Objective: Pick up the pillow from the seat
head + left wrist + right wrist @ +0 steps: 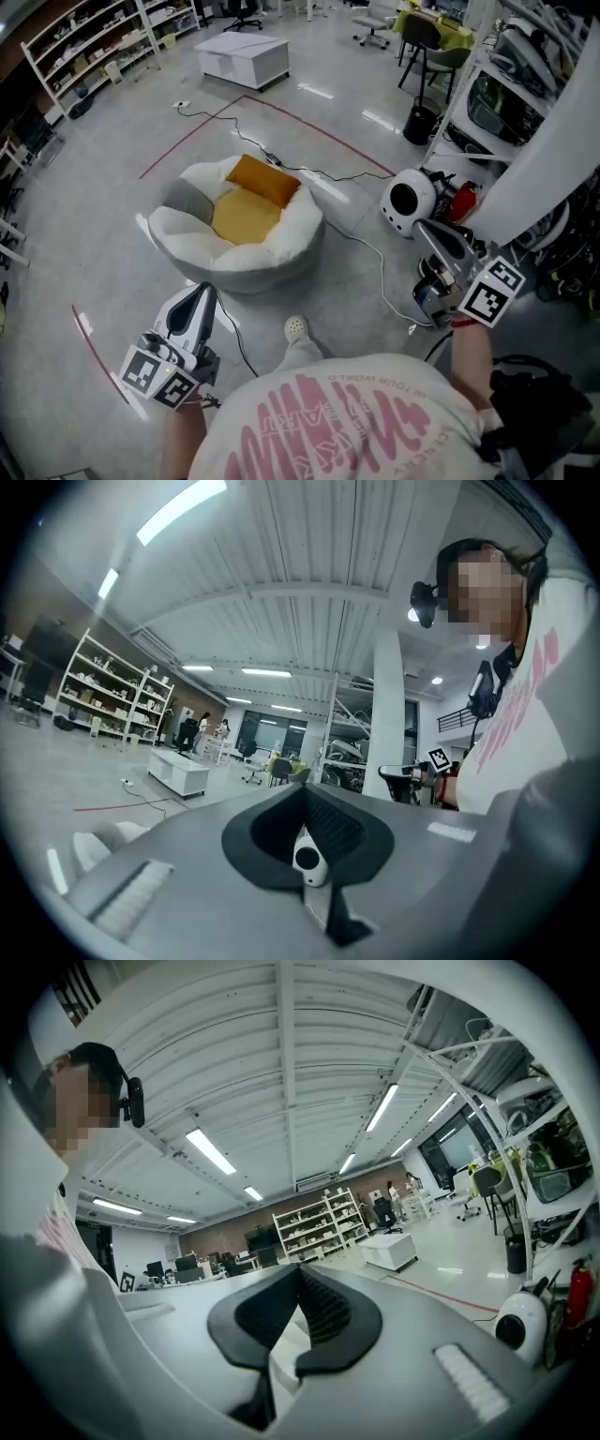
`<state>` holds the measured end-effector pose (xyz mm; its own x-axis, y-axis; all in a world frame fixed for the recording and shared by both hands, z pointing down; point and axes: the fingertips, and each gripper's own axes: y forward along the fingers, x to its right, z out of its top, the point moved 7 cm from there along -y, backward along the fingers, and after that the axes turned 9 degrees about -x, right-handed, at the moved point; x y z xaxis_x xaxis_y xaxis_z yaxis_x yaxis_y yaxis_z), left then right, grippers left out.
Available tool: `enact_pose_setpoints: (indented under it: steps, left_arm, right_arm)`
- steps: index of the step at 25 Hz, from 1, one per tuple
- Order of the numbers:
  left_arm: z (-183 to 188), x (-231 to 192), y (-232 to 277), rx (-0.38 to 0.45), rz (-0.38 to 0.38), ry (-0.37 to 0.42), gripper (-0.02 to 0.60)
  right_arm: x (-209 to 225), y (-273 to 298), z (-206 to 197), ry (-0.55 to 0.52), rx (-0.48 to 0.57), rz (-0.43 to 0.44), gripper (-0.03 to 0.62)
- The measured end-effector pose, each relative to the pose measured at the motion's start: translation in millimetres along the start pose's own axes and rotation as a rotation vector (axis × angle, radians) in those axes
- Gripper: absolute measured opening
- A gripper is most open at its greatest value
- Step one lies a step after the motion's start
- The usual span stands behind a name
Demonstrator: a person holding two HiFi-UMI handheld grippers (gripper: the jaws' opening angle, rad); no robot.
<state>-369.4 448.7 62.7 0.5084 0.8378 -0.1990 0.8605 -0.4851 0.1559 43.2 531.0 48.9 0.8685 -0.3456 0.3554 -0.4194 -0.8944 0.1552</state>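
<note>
Reaching step: left gripper (207, 291) and right gripper (425, 228), fingers pressed together, are hovering well apart from the orange pillow (265, 178); next needs spreading them.

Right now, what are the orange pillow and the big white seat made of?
The pillow looks like soft cloth with a matte orange finish: no shine, rounded corners, and it slumps against the rim. The seat seems to be matte white fabric, maybe plush, over loose stuffing: its rim bulges in puffy lobes. The exact fabric can't be told from here.

Head view steeply down; gripper views low, tilted up.
Head overlooks the seat (234, 230); all three share the white cabinet (242, 56).
</note>
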Motion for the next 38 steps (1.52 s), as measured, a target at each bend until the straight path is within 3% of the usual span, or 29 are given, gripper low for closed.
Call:
enact_pose_setpoints:
  steps: [4, 10, 13, 17, 21, 25, 38]
  left_arm:
    - [29, -50, 34, 0.008, 0.009, 0.038, 0.015]
    - [60, -121, 93, -0.060, -0.005, 0.123, 0.015]
    - [74, -147, 127, -0.092, -0.016, 0.176, 0.015]
    - [83, -177, 176, -0.107, -0.057, 0.180, 0.016]
    - [95, -177, 204, -0.141, -0.115, 0.206, 0.016]
    - [107, -172, 211, -0.104, -0.153, 0.197, 0.016]
    - [84, -162, 224, -0.079, -0.145, 0.170, 0.017]
  right_arm:
    - [11, 45, 30, -0.040, 0.003, -0.013, 0.006]
    - [23, 87, 67, -0.139, 0.001, -0.110, 0.006]
    - [32, 98, 73, -0.134, 0.020, -0.151, 0.006]
    - [43, 110, 68, -0.085, 0.001, -0.182, 0.006]
    - [50, 122, 76, -0.030, 0.025, -0.176, 0.006]
    - [54, 136, 81, -0.026, 0.032, -0.152, 0.006]
    - [102, 179, 71, 0.077, 0.043, -0.101, 0.006]
